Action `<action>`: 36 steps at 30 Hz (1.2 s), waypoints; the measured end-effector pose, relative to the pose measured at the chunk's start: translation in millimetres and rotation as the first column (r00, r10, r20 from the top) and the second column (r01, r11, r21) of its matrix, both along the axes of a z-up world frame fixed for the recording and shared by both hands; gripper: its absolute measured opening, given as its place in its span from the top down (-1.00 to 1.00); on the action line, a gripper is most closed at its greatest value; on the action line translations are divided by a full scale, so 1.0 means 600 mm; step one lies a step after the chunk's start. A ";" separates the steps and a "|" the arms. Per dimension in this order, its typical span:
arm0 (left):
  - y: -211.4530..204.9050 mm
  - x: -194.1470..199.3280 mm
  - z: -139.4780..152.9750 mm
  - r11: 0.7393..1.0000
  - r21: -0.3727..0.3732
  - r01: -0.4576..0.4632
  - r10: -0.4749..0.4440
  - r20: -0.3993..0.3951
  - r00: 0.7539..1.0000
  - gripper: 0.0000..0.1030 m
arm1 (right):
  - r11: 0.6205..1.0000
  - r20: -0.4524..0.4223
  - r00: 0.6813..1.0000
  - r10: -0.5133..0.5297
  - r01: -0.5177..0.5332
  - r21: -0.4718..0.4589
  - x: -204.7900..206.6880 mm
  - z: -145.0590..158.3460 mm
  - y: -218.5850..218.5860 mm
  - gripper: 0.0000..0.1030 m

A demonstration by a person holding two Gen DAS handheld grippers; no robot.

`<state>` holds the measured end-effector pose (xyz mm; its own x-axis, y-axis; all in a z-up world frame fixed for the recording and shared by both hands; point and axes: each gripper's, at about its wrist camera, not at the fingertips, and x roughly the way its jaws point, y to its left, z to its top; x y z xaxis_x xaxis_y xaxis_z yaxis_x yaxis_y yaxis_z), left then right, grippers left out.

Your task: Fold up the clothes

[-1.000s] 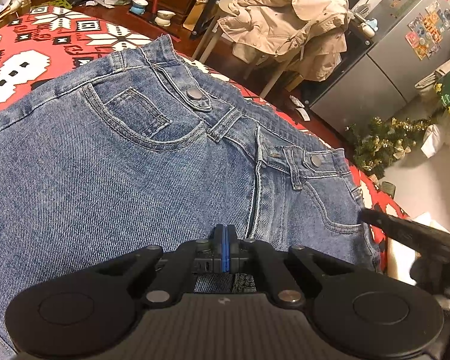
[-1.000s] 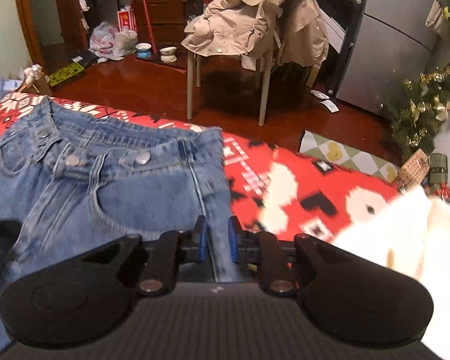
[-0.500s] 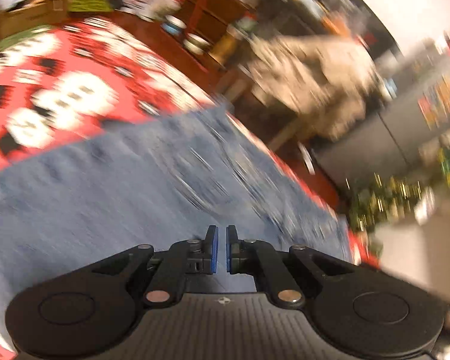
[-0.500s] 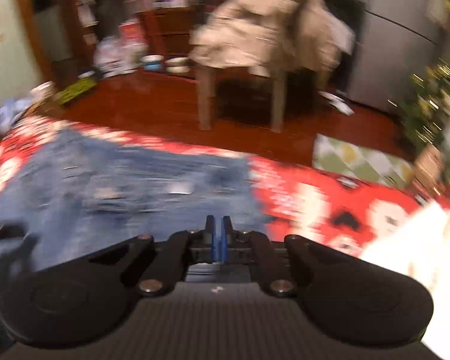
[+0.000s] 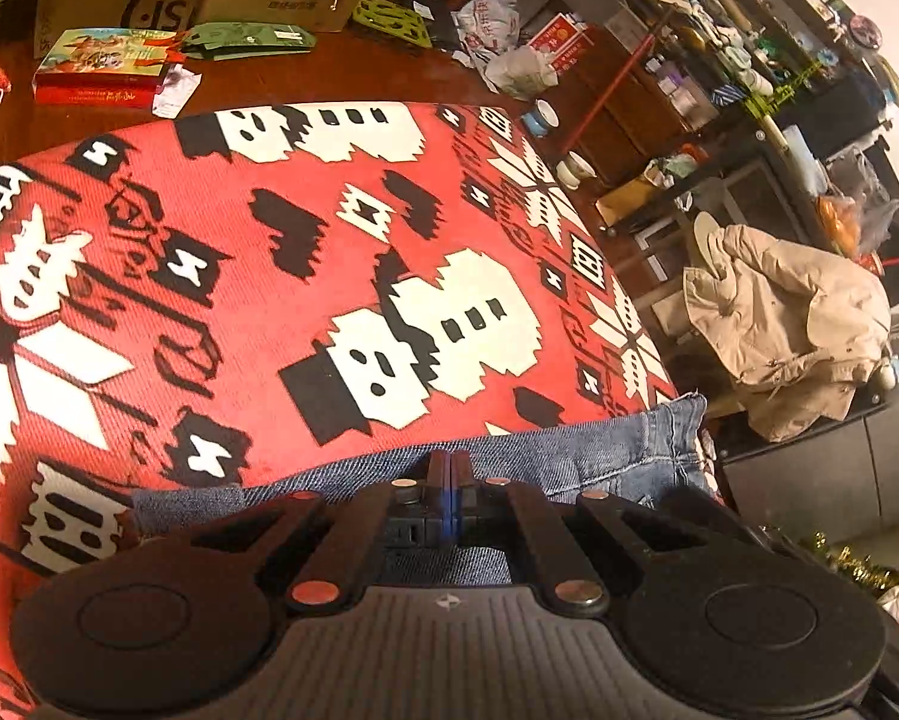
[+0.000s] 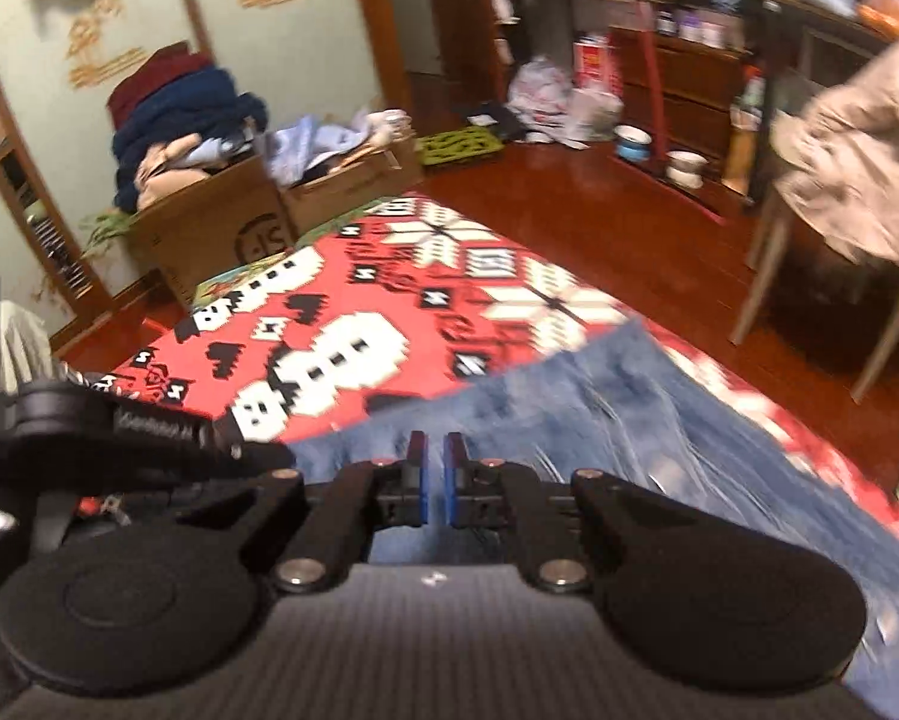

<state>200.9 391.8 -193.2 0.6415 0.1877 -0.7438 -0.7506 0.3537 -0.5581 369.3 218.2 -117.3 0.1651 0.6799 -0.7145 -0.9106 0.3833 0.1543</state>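
Blue jeans (image 5: 569, 456) lie on a red blanket with white snowmen (image 5: 329, 276). My left gripper (image 5: 449, 468) is shut, pads together, at the jeans' left edge. Denim shows under the tips, but no fabric is visible between the pads. In the right wrist view the jeans (image 6: 659, 420) are blurred and stretch off to the right. My right gripper (image 6: 434, 462) is shut on a layer of that denim, with only a narrow slit between the blue pads. The left tool's black housing (image 6: 89, 426) sits close on its left.
Cardboard boxes (image 6: 221, 222) full of clothes stand past the blanket's far corner. A chair draped with a beige coat (image 5: 791, 330) is on the right. Bowls (image 6: 683, 165), bags and a red box (image 5: 95, 78) litter the wooden floor (image 6: 599, 222).
Both hands swung left. The left gripper went from the jeans' fly to their left edge. The right gripper shut at the jeans' right side and carried denim leftward.
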 end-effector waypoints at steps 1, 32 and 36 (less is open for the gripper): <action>-0.001 0.000 0.001 1.000 0.008 0.000 0.000 -0.002 1.000 0.95 | 1.000 0.010 1.000 0.014 -0.014 -0.008 0.001 -0.006 0.017 0.90; -0.005 0.000 0.003 0.999 0.031 -0.019 0.019 -0.009 1.000 0.94 | 0.981 0.111 0.978 -0.176 0.184 -0.061 0.131 -0.076 0.090 1.00; -0.004 0.001 0.003 0.999 0.027 -0.025 0.025 -0.010 1.000 0.94 | 0.963 0.088 0.960 -0.265 0.268 -0.027 0.162 -0.052 0.062 0.84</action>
<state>201.5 389.3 -191.4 0.6285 0.2239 -0.7449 -0.7652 0.3498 -0.5405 466.2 255.4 -148.5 0.3969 0.5757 -0.7149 -0.7835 0.6182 0.0629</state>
